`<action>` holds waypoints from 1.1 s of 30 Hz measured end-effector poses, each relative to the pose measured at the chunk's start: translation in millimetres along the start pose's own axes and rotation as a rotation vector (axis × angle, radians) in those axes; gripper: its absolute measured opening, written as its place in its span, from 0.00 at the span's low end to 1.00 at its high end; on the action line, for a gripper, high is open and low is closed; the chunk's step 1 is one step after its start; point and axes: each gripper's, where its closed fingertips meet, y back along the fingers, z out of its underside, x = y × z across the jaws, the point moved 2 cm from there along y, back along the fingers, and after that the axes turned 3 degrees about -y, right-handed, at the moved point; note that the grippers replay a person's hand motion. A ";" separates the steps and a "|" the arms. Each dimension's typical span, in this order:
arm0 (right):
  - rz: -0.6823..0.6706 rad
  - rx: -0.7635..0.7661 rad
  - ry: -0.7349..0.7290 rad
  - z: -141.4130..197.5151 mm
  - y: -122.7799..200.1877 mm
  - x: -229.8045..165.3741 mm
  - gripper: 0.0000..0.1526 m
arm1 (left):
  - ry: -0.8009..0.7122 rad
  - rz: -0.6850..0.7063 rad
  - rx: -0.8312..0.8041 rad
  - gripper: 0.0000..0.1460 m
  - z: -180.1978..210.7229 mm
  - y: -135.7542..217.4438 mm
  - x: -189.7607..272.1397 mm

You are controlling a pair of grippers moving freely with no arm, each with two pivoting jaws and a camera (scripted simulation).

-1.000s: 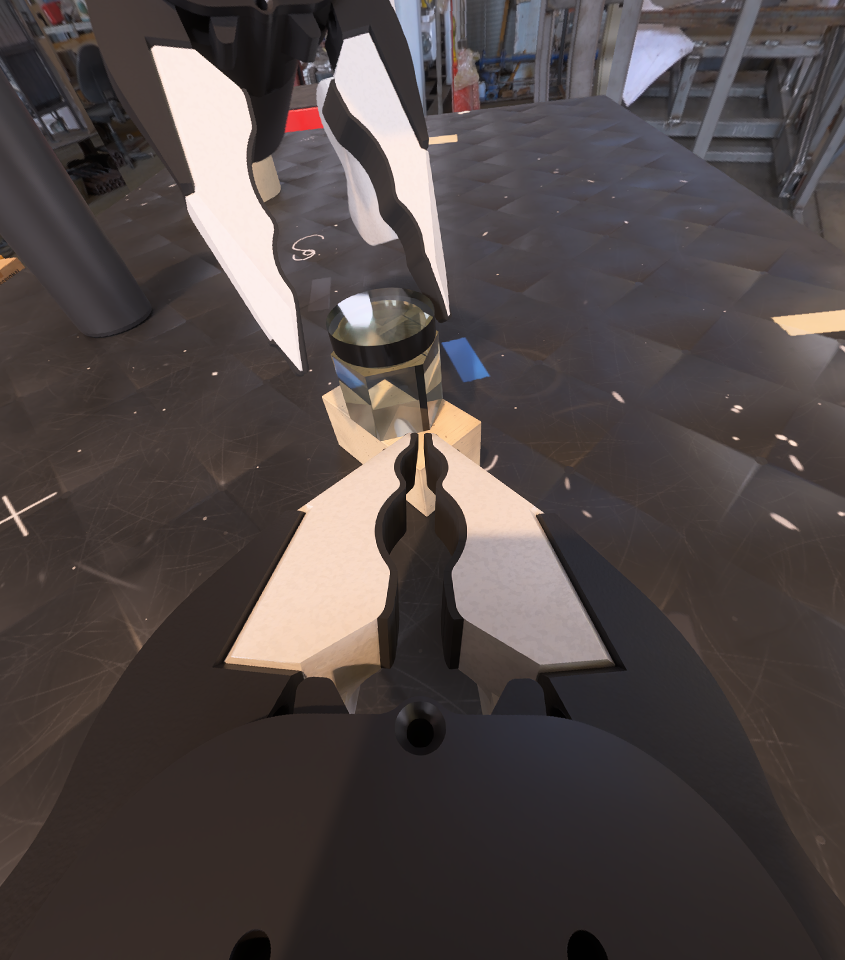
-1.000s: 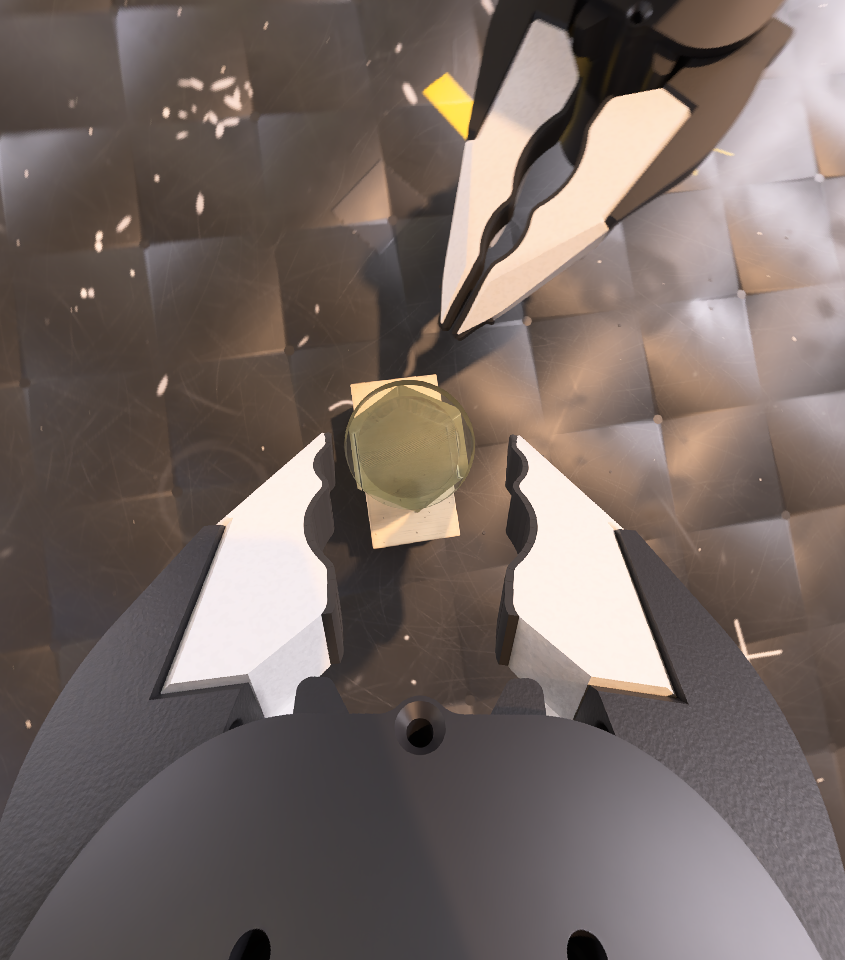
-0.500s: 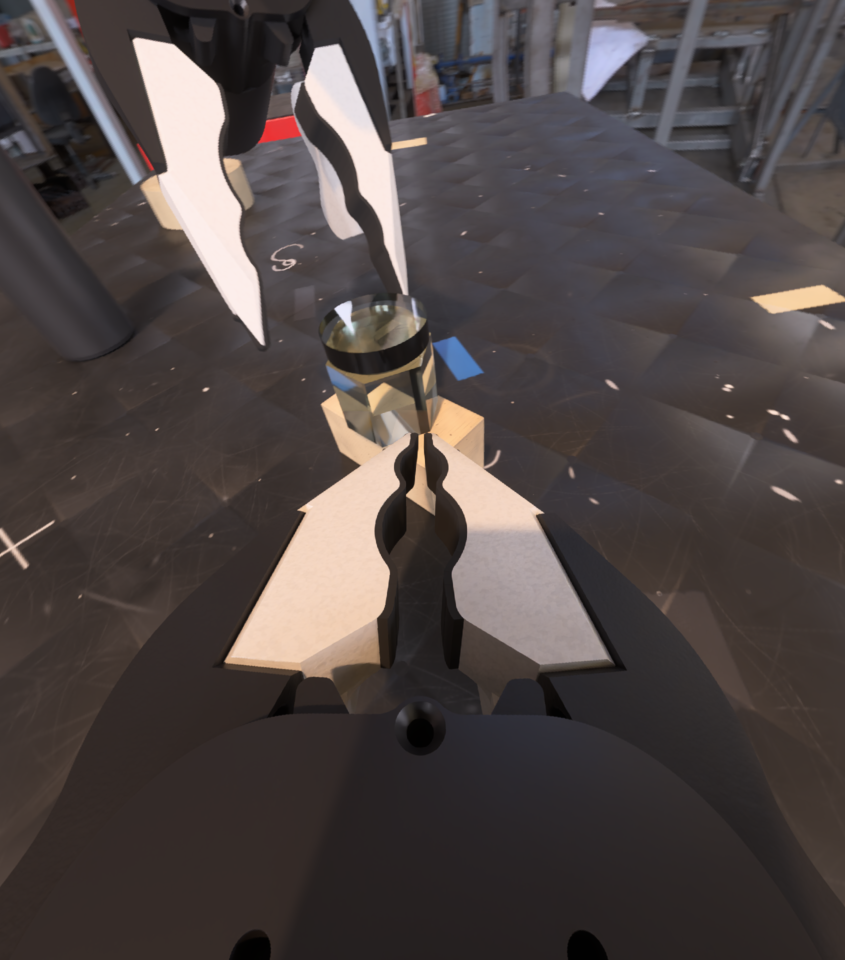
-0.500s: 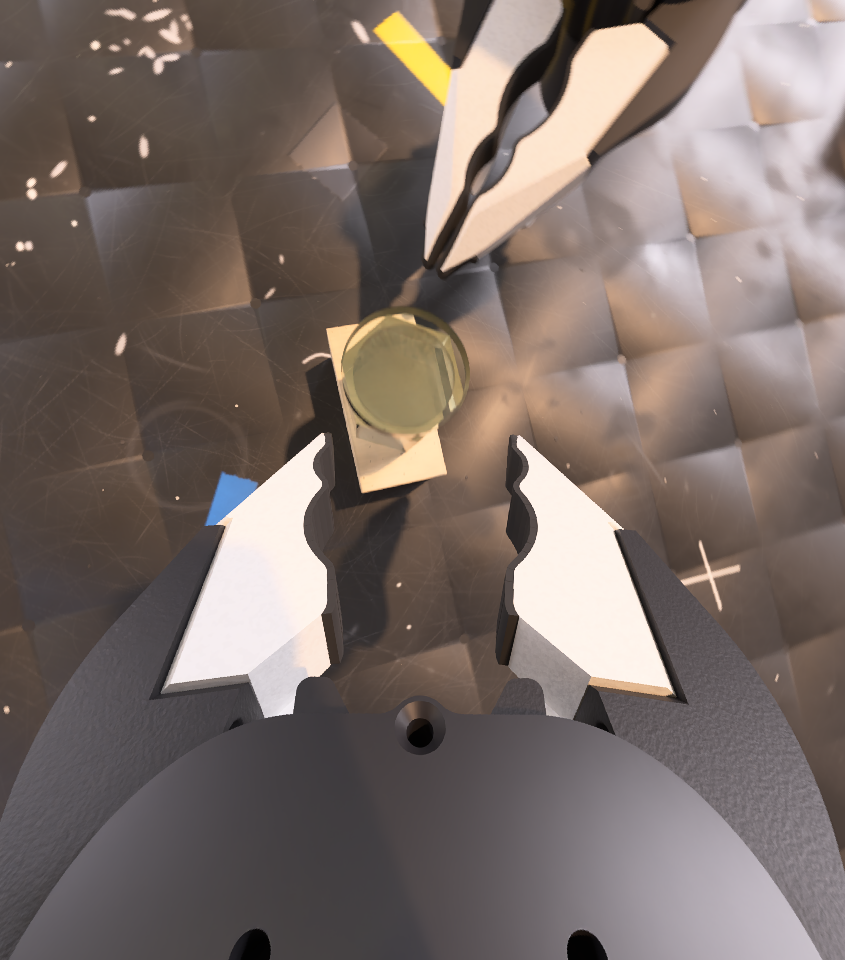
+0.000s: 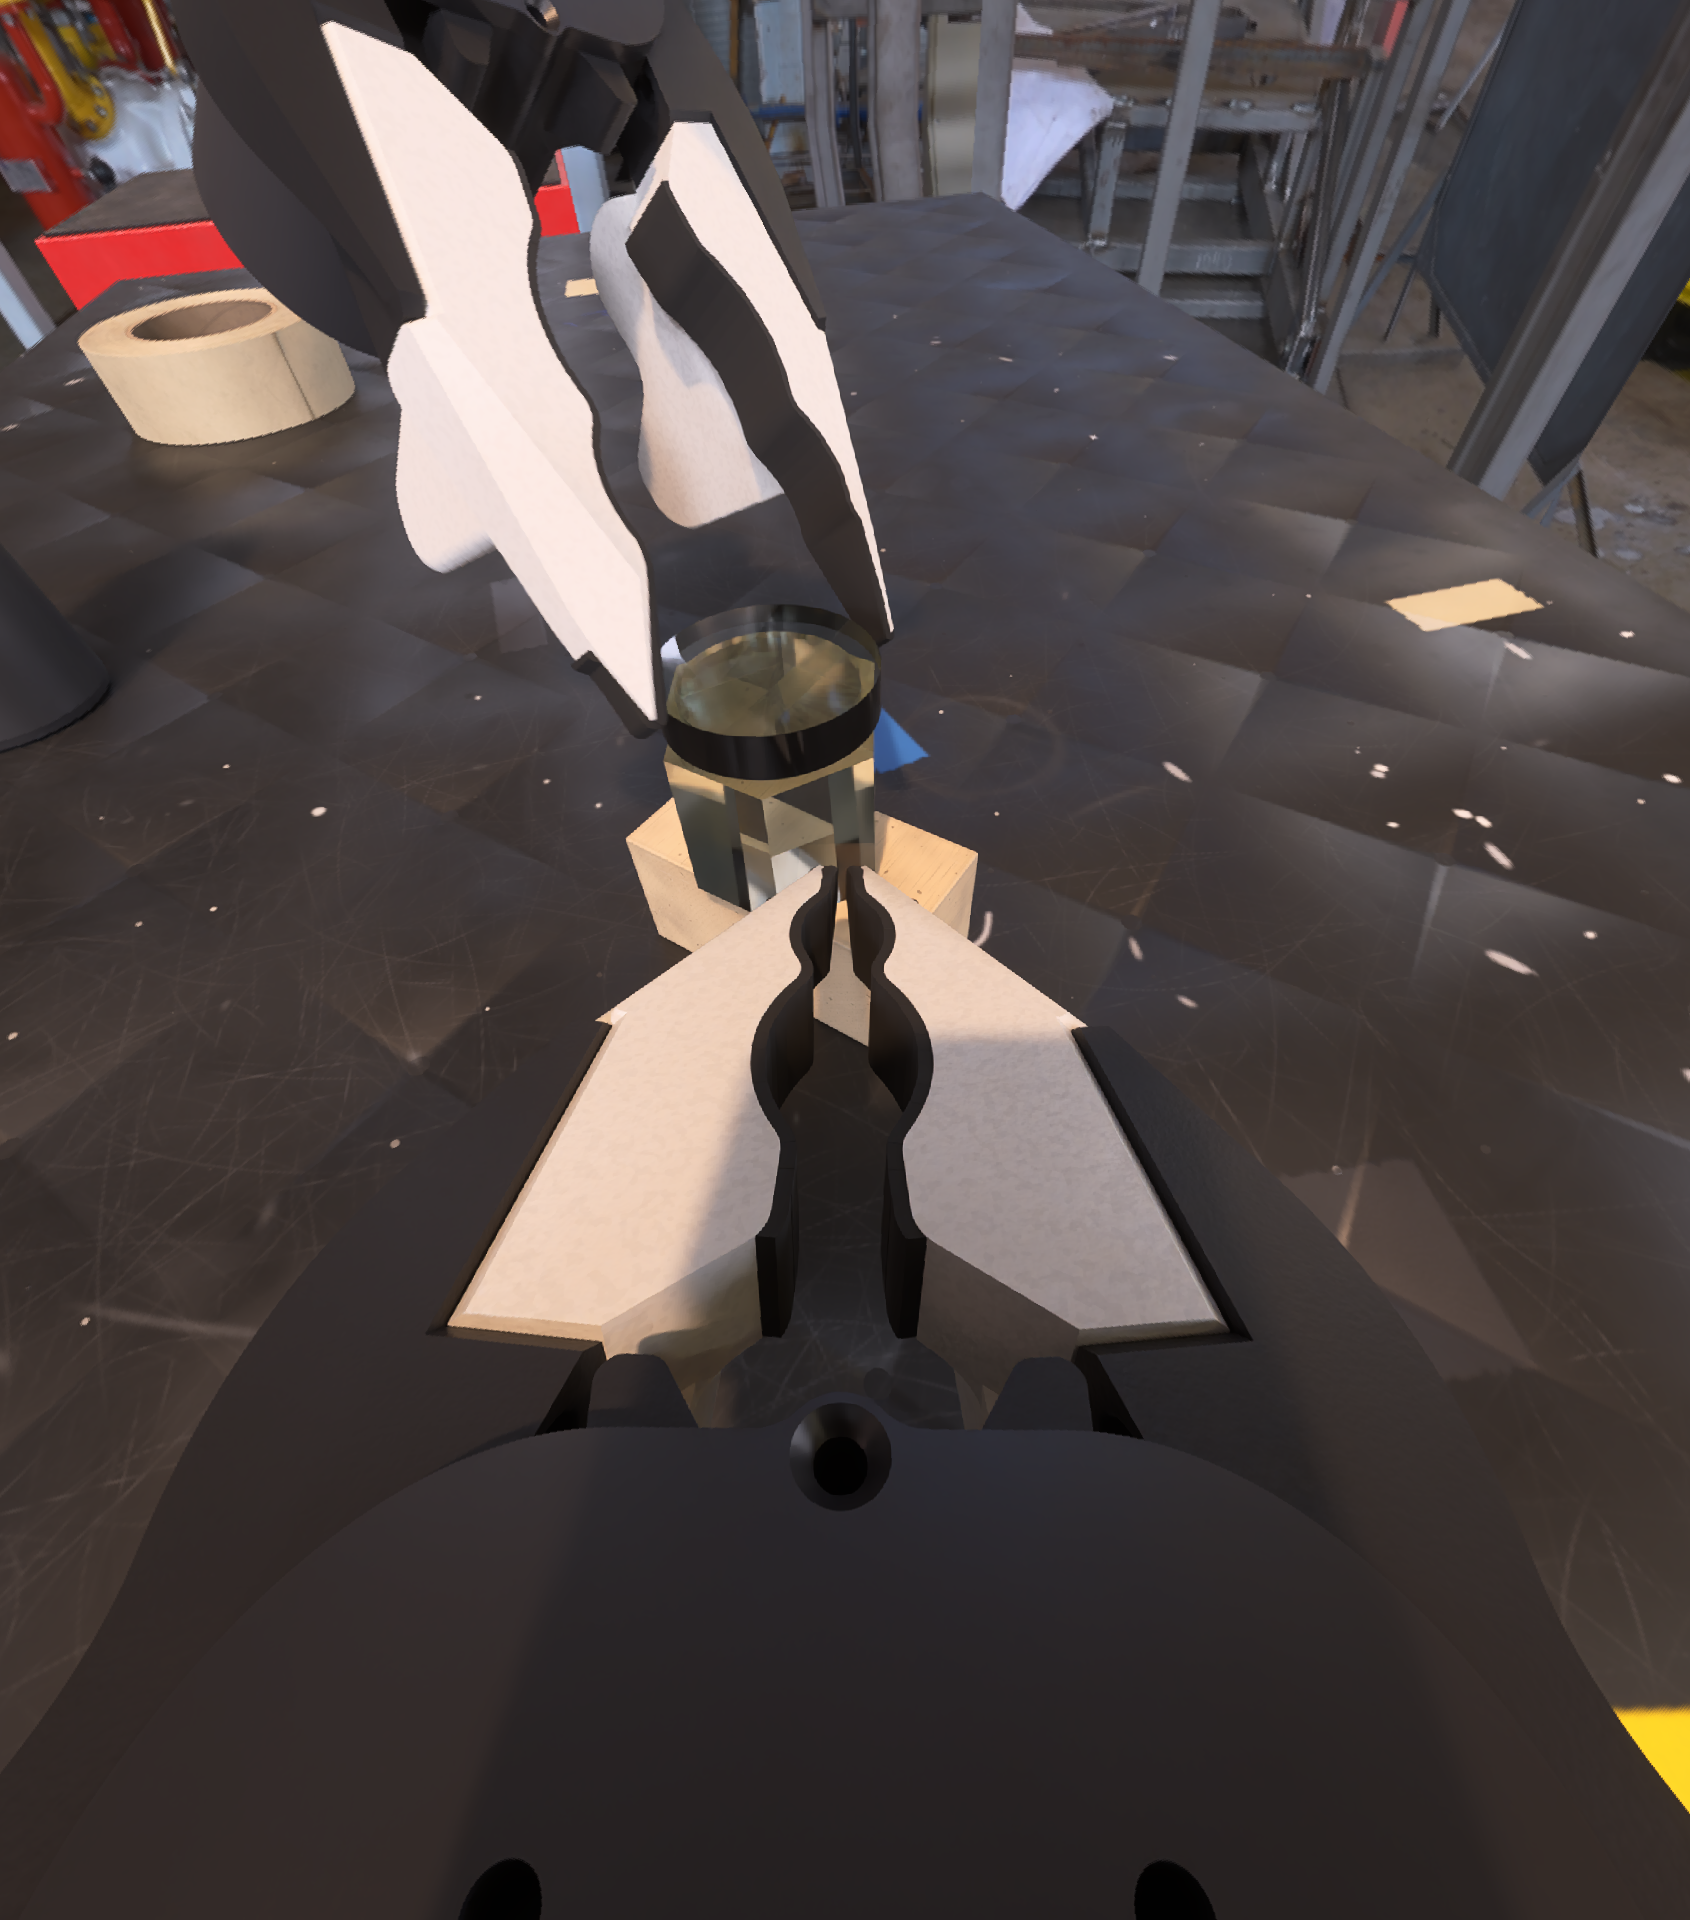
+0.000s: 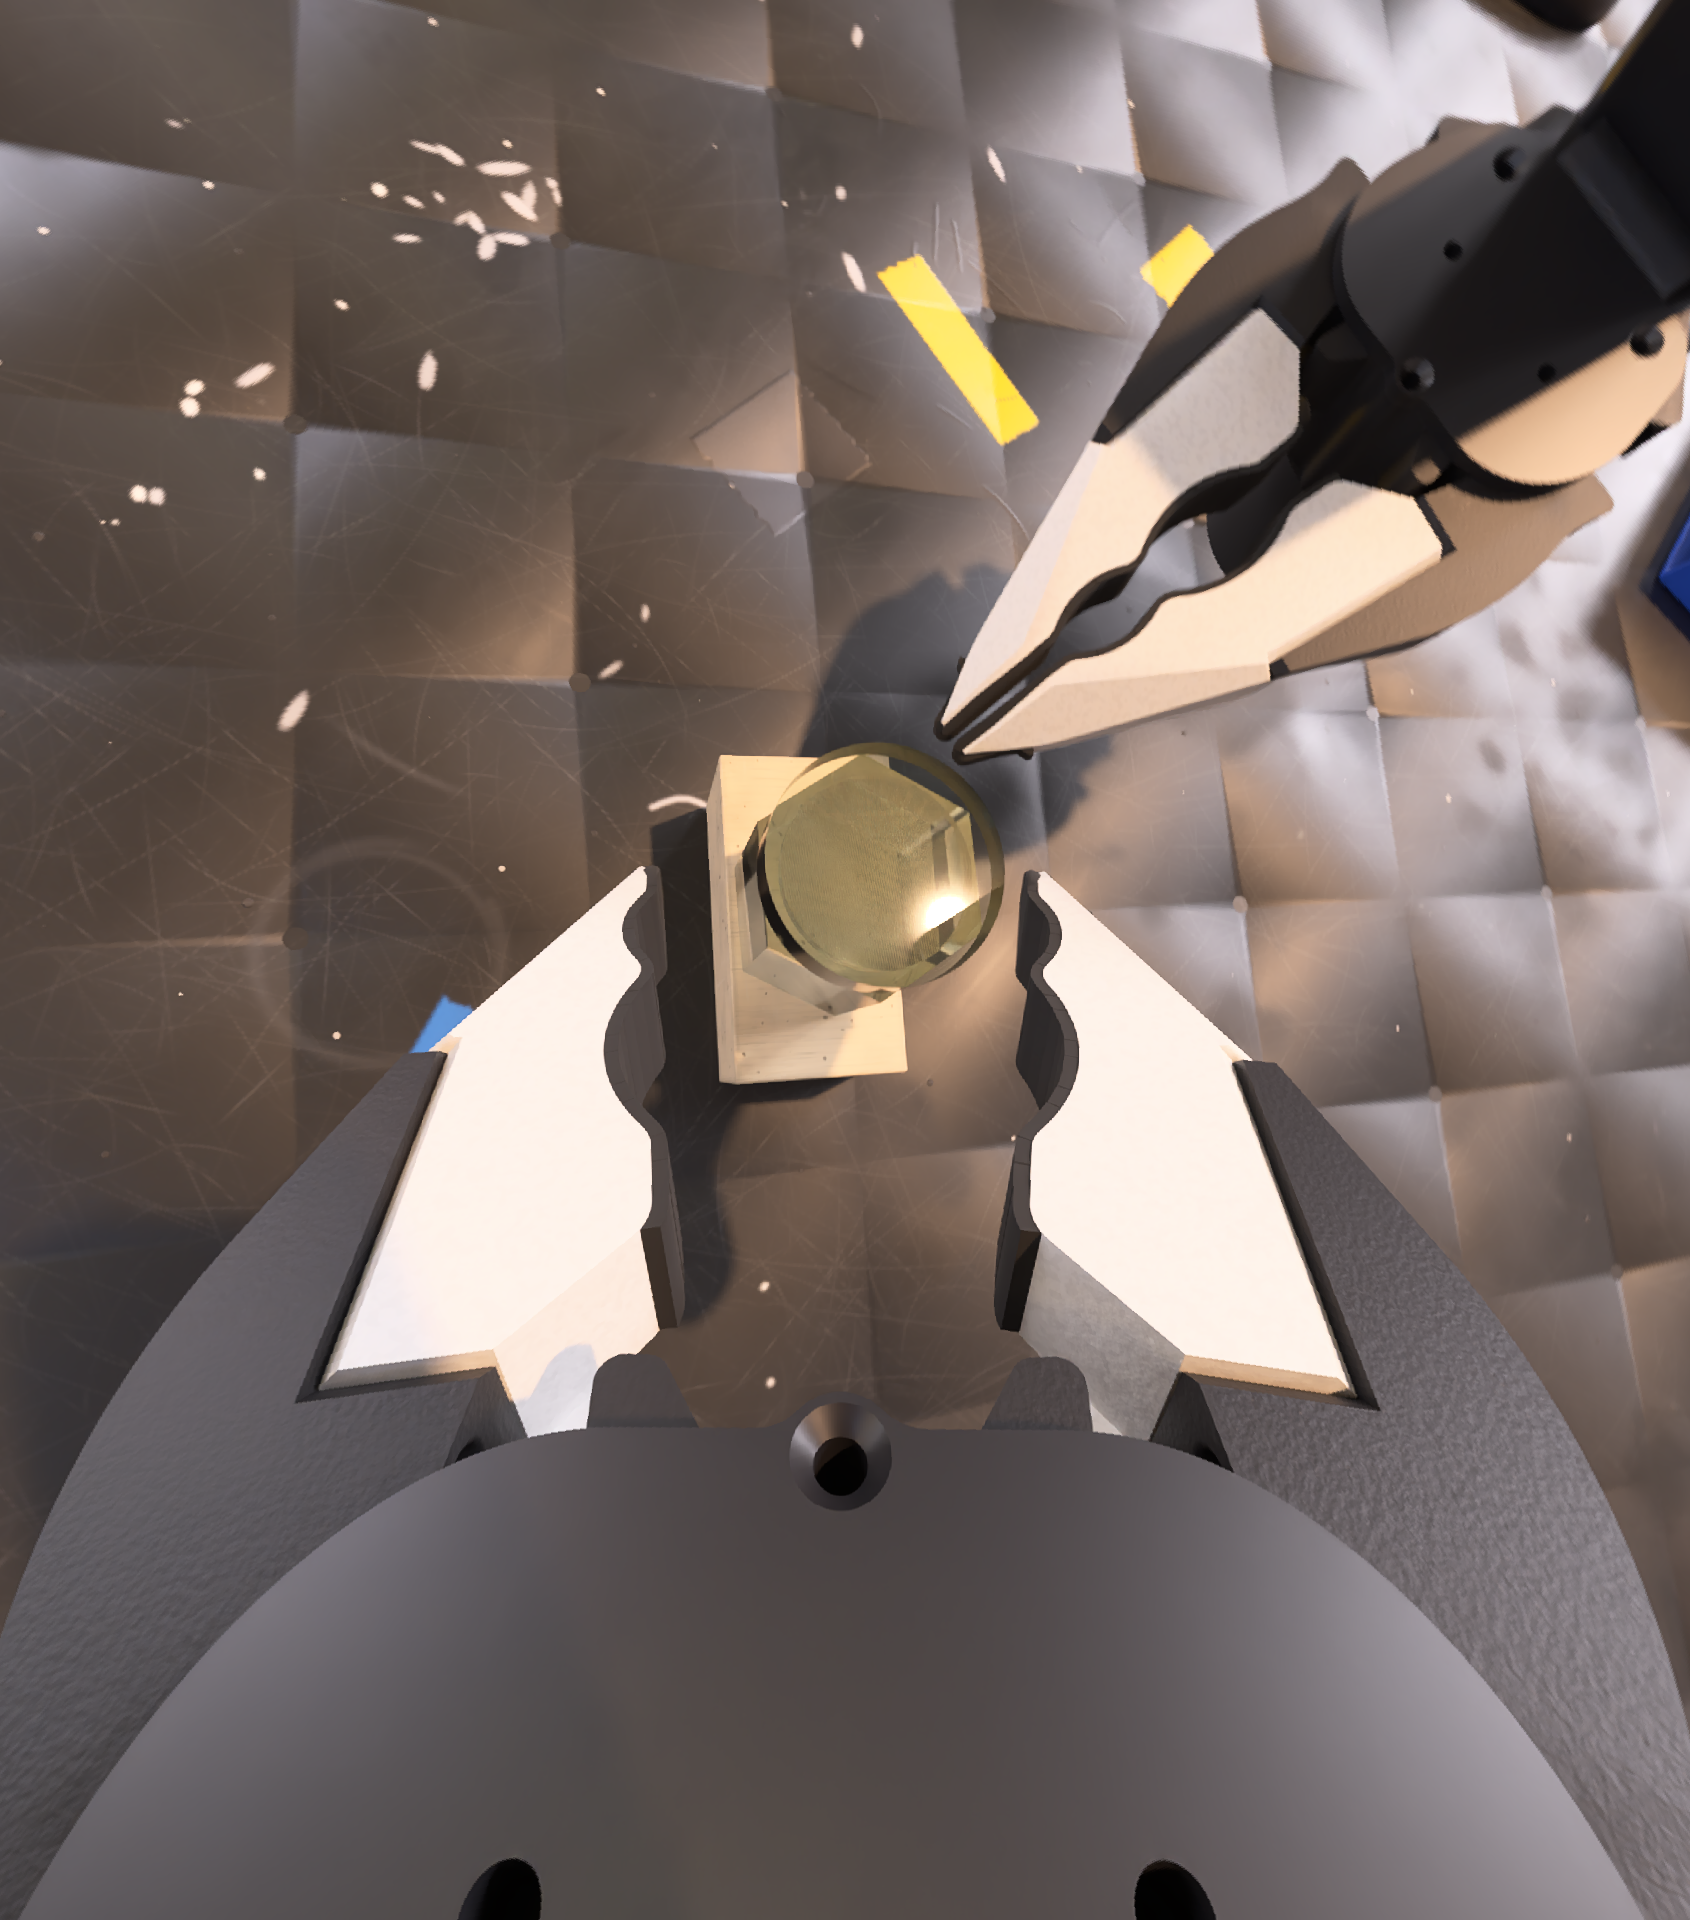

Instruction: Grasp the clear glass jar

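- Standing upright on a pale wooden block (image 6: 799, 1039), the clear glass jar (image 6: 877, 868) sits just ahead of the right gripper (image 6: 839, 894), whose fingers are spread wide apart above it.
- Left gripper (image 5: 841, 883) has its fingers nearly together, holding nothing, tips just beside the jar's side.
- Dark scratched table (image 5: 1340, 831) lies beneath both.

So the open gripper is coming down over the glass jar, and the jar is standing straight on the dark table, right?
Not quite. The jar stands on a small pale wooden block, not straight on the table; the right wrist view shows this. The rest holds: the right gripper is open above the jar.
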 end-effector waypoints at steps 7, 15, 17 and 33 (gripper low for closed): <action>-0.081 0.003 0.033 3.4 -8.8 1.6 0.42 | 0.033 0.016 0.025 0.01 0.4 -0.3 -1.7; -0.144 -0.003 0.005 6.0 -17.4 2.6 0.34 | 0.036 0.020 0.027 0.01 0.6 0.2 -0.8; -0.131 -0.007 0.008 6.2 -17.2 2.5 0.35 | 0.051 0.021 0.025 0.01 0.6 0.2 -1.3; -0.030 -0.081 0.072 5.8 -14.1 3.4 0.35 | 0.192 0.034 0.026 0.01 0.6 -1.2 -5.9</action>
